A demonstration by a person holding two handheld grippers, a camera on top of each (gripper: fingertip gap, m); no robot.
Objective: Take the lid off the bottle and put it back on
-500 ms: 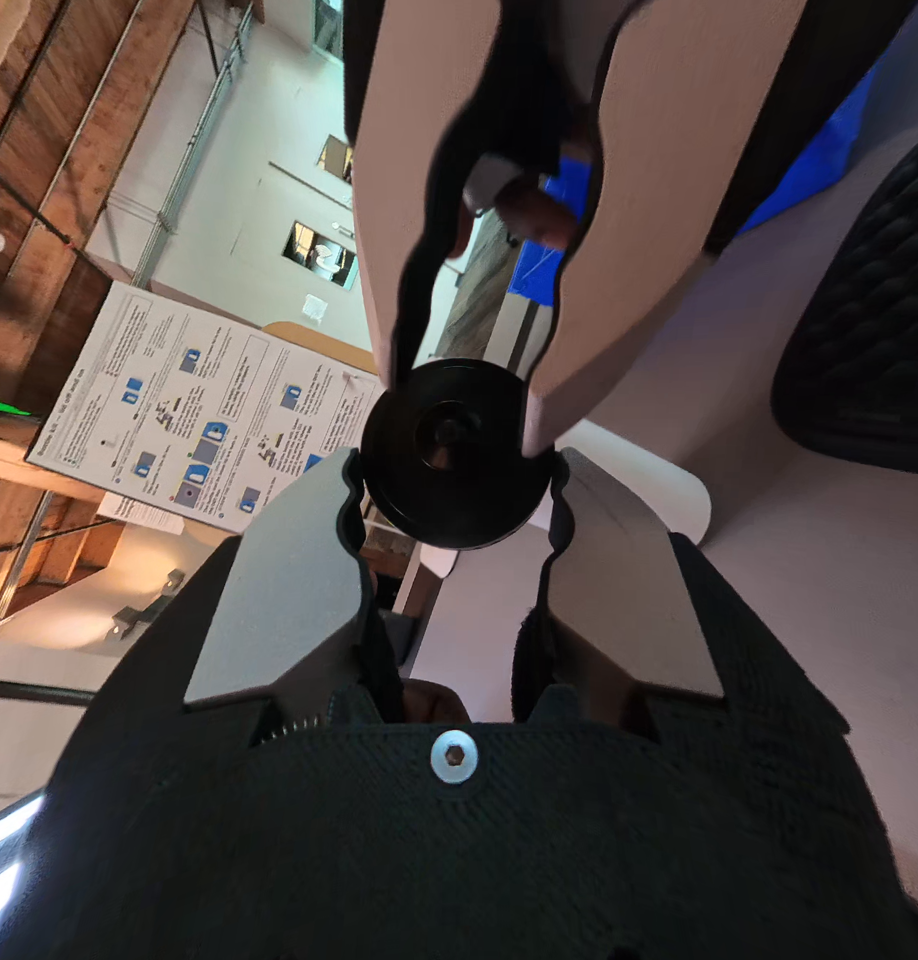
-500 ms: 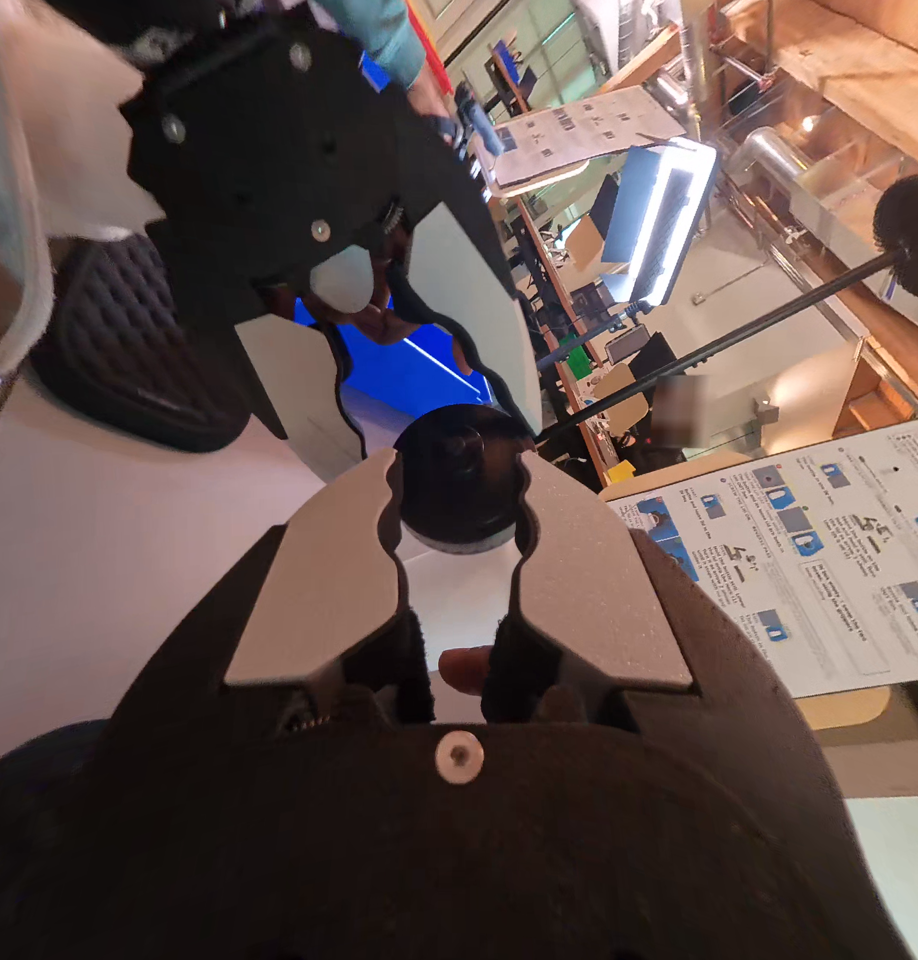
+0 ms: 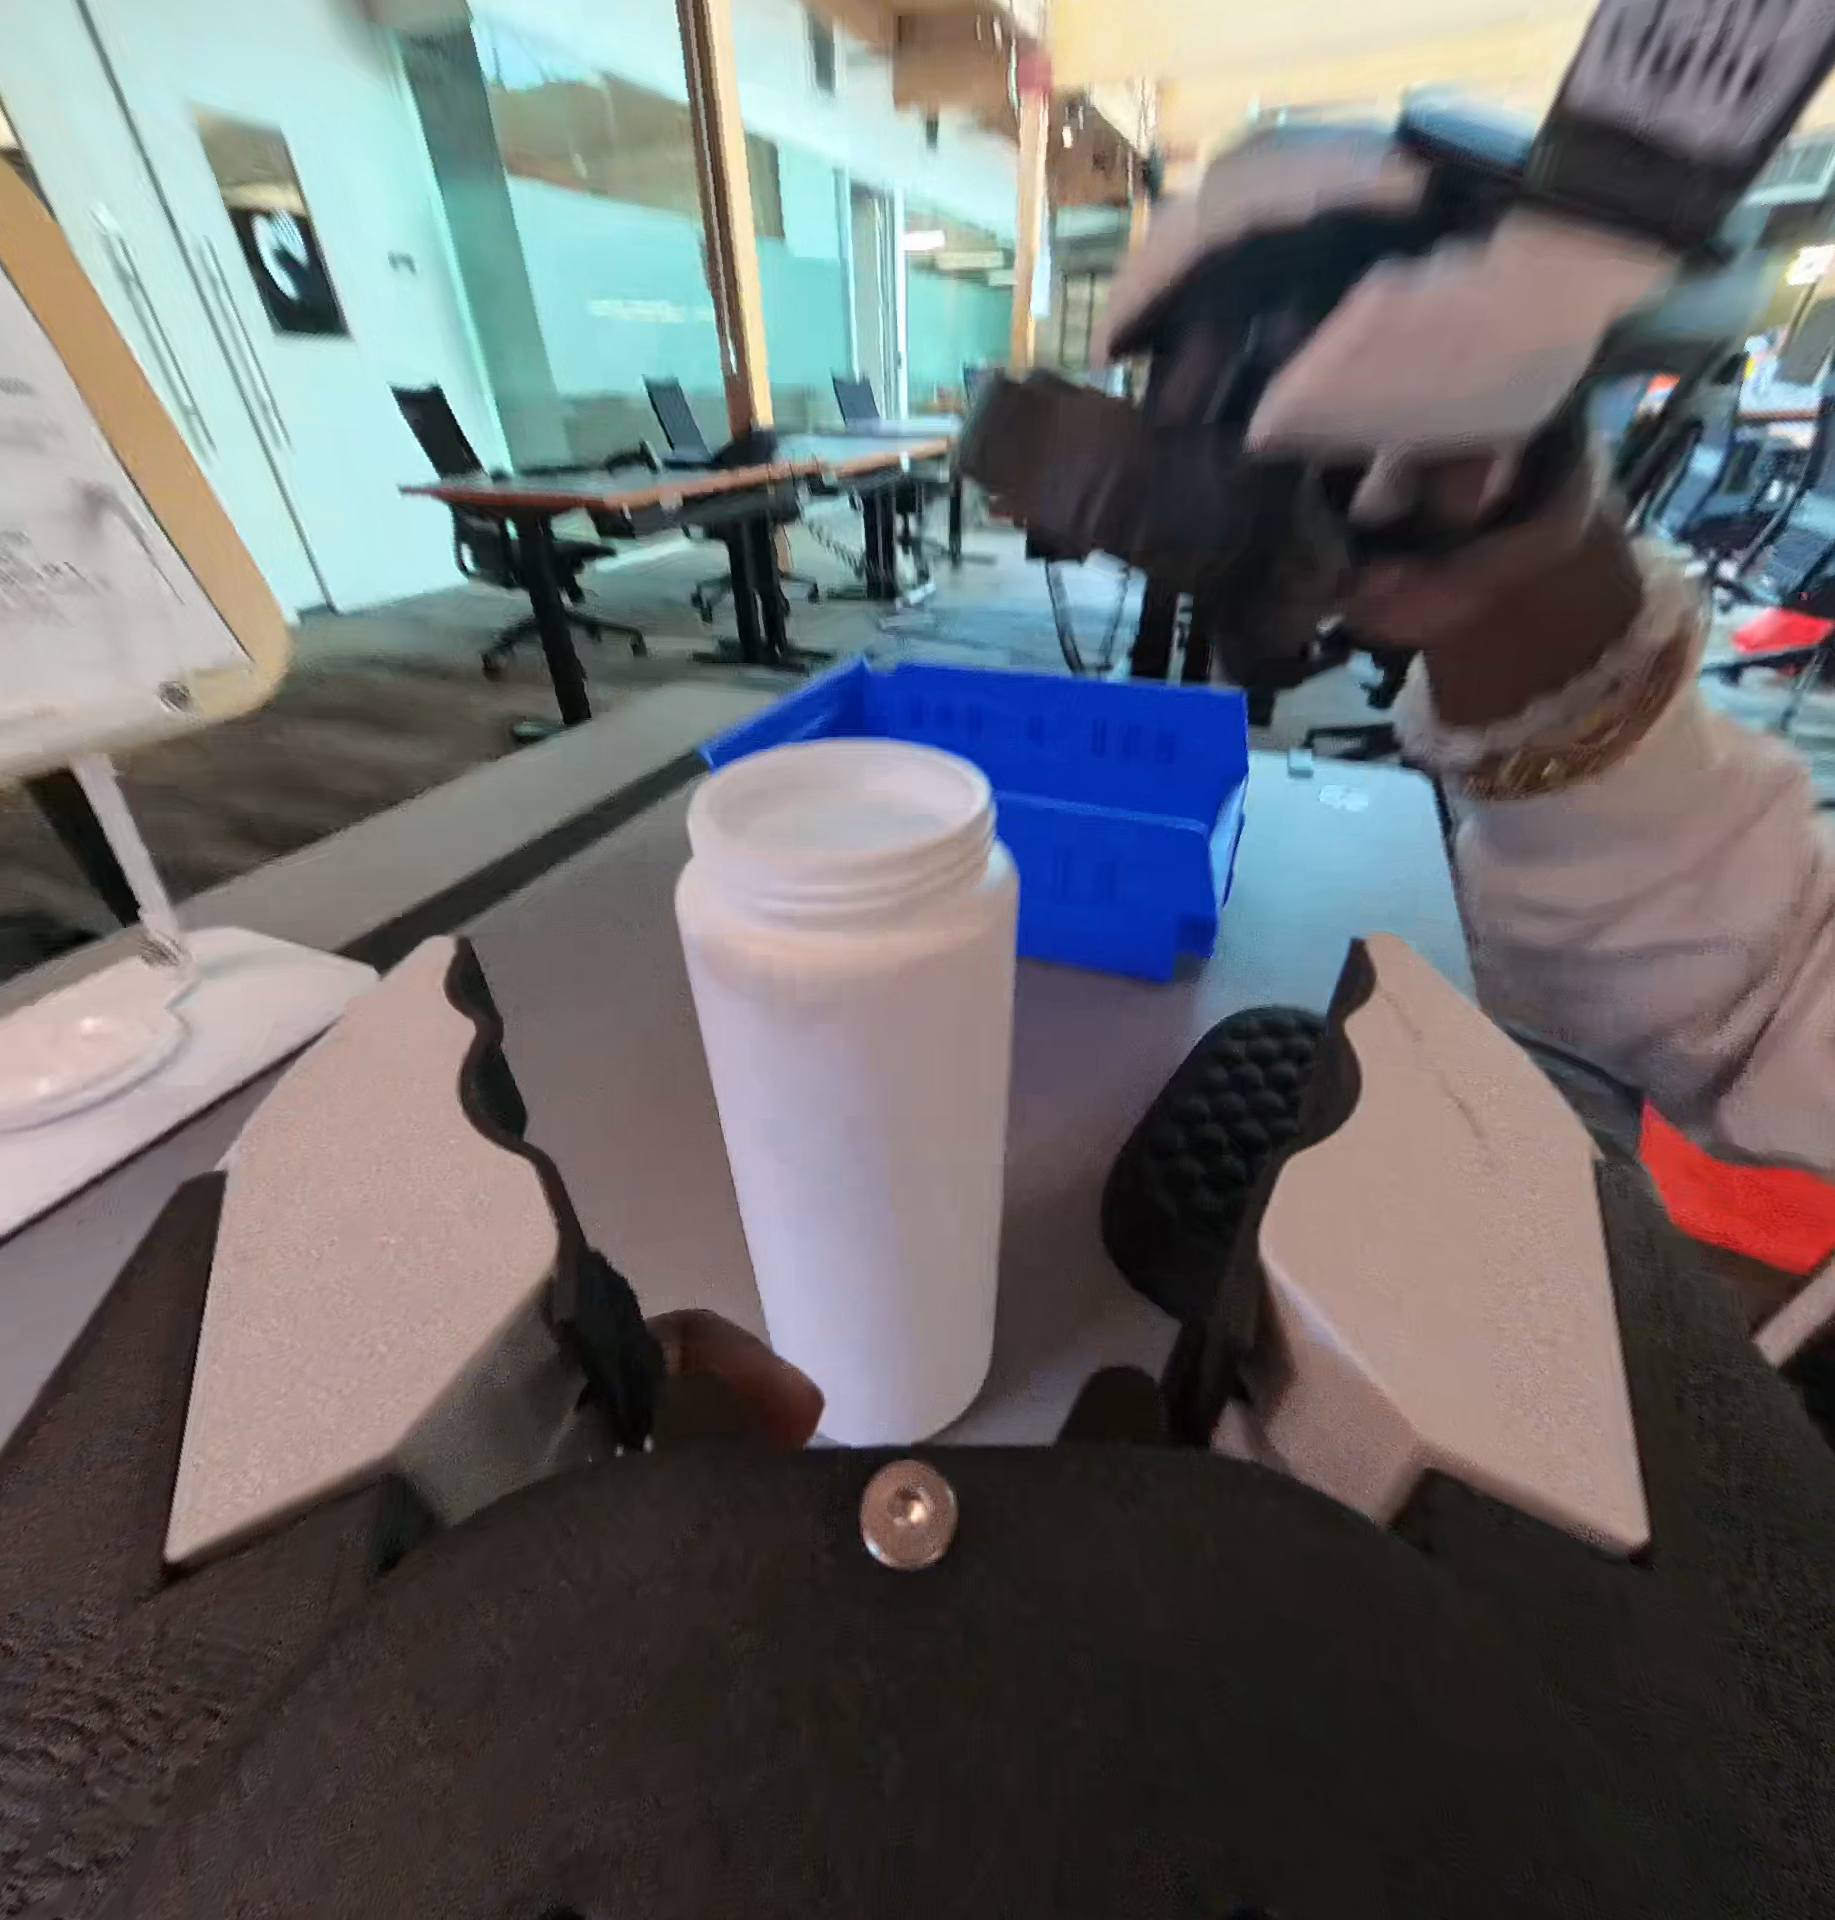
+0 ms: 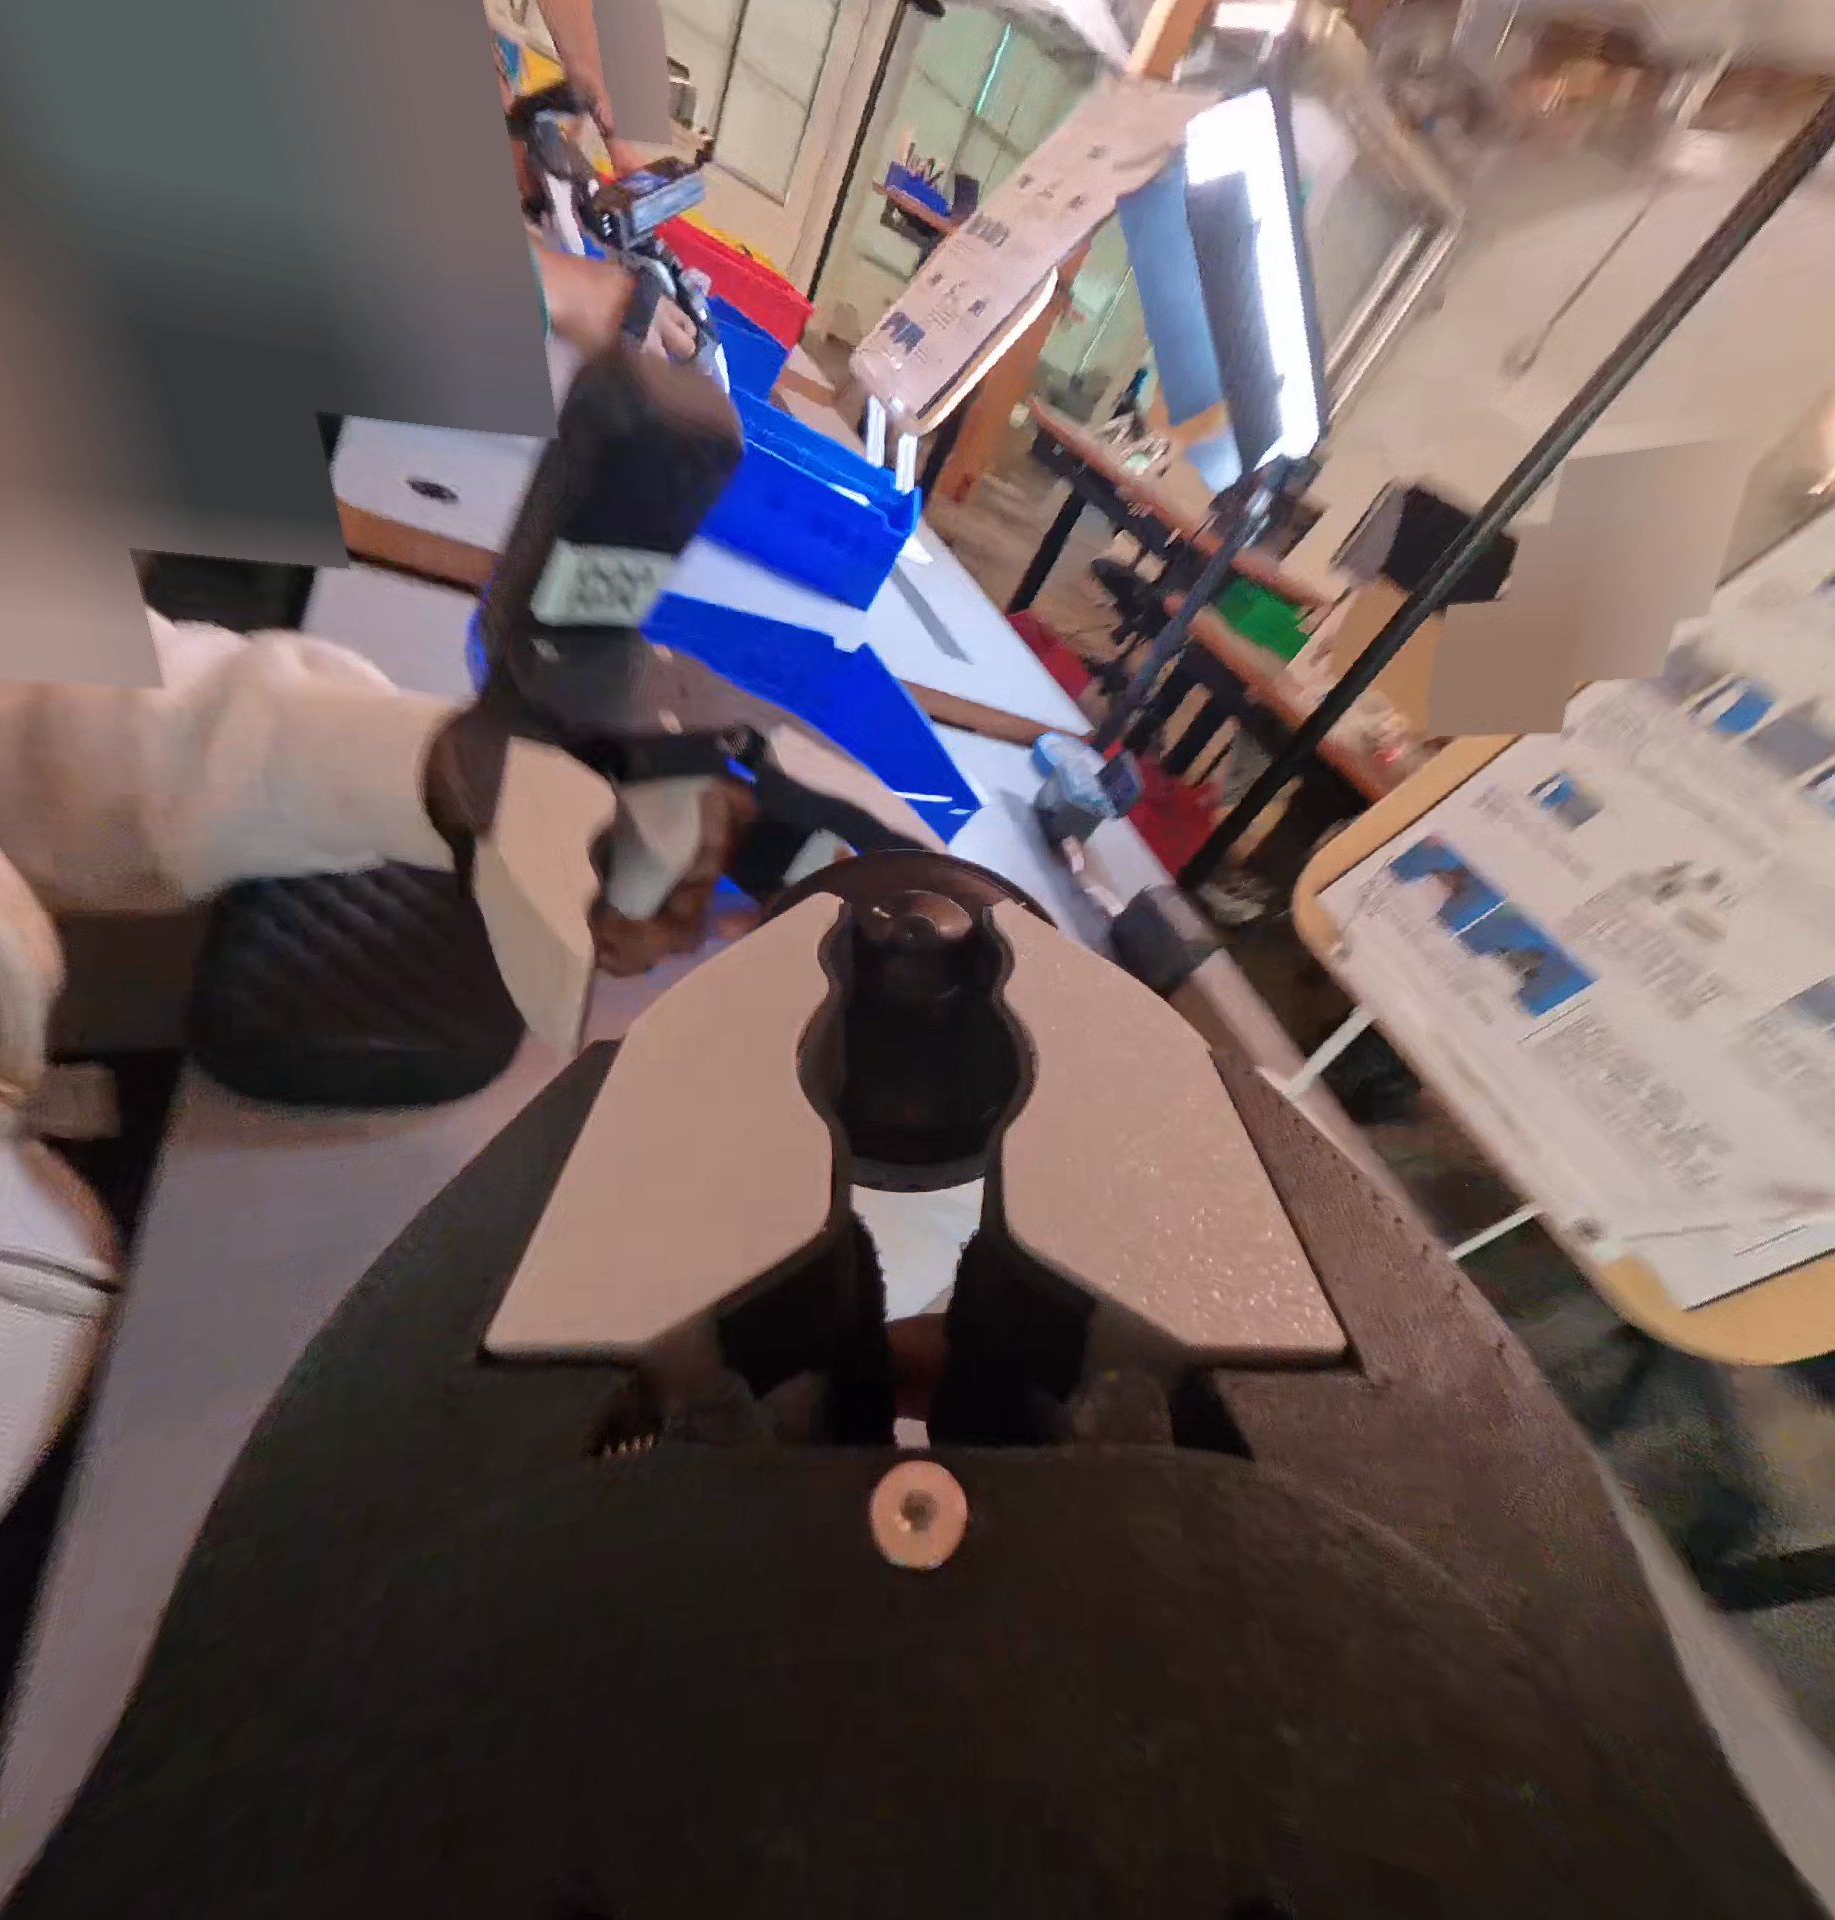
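Standing upright, the bottle (image 3: 851, 1081) is uncapped between the left gripper's (image 3: 902, 1049) wide-apart fingers, untouched; right gripper (image 4: 918, 1023) clamps the lid (image 4: 918, 1039).

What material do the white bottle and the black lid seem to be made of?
The bottle looks like matte white plastic: opaque, evenly coloured, with moulded threads at its open neck. The lid, shut between the right gripper fingers, looks like smooth black plastic with a slight sheen, though blur leaves this uncertain.

We note a matt, smooth white plastic bottle (image 3: 851, 1091), a glossy black plastic lid (image 4: 918, 1039), a glossy blue plastic bin (image 3: 1079, 810), a smooth pale matt worktop (image 3: 601, 1039) and a black pad (image 3: 1204, 1143) with a pebbled surface. Jaws appear grainy grey.
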